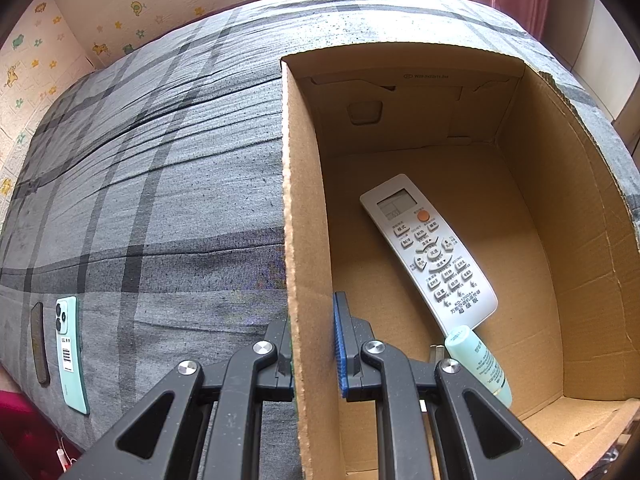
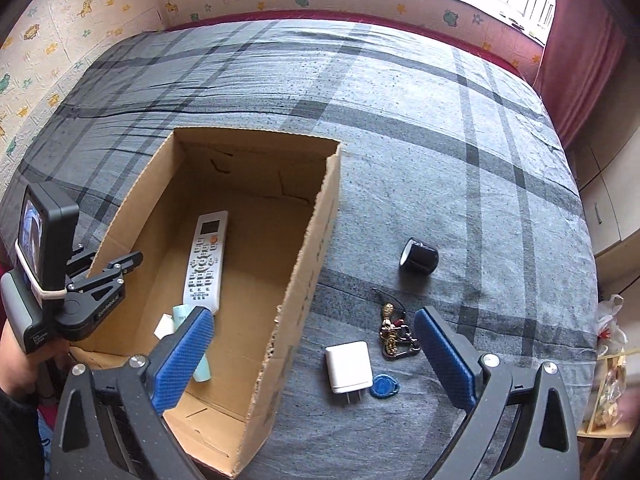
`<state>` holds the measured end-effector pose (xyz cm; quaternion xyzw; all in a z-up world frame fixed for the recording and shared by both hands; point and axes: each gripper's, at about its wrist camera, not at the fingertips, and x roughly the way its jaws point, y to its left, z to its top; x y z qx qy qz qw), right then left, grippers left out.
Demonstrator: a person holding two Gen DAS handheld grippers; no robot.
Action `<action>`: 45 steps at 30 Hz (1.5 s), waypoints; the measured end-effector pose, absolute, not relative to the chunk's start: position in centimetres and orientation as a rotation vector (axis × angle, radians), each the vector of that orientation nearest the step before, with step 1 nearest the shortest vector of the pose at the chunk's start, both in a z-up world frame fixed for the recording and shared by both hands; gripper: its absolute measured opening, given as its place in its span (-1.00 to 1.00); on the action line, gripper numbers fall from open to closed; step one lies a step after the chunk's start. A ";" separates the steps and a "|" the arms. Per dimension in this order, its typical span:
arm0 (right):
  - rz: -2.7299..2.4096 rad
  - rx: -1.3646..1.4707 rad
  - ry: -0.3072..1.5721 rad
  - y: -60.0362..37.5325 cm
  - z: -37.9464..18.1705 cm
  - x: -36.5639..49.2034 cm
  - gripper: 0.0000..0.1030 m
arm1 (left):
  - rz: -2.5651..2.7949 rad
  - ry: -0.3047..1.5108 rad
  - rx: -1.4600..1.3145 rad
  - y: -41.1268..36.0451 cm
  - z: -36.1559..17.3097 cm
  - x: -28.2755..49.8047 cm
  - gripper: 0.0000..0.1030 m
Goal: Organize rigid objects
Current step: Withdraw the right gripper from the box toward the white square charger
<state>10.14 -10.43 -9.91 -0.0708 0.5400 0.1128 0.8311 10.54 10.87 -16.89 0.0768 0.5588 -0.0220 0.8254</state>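
Note:
An open cardboard box sits on the grey plaid bed. Inside lie a white remote and a pale green tube; both also show in the right wrist view, the remote and the tube. My left gripper straddles the box's left wall, one finger on each side, pinching it. My right gripper is open and empty above a white charger, a blue key fob and a keychain. A black tape roll lies beyond them.
A mint green phone and a dark slim object lie on the bed left of the box. A papered wall and a window run along the far side. Shelving with bags stands at the right edge.

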 end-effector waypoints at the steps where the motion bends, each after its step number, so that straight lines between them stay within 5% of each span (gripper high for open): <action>1: 0.230 -0.149 1.147 -10.9 -10.0 10.1 0.98 | -0.047 1.187 0.163 10.9 -16.9 10.5 -0.72; 45: 0.252 -0.146 1.299 -16.8 -22.9 9.1 0.94 | -0.036 1.190 0.178 10.6 -17.0 10.6 -0.72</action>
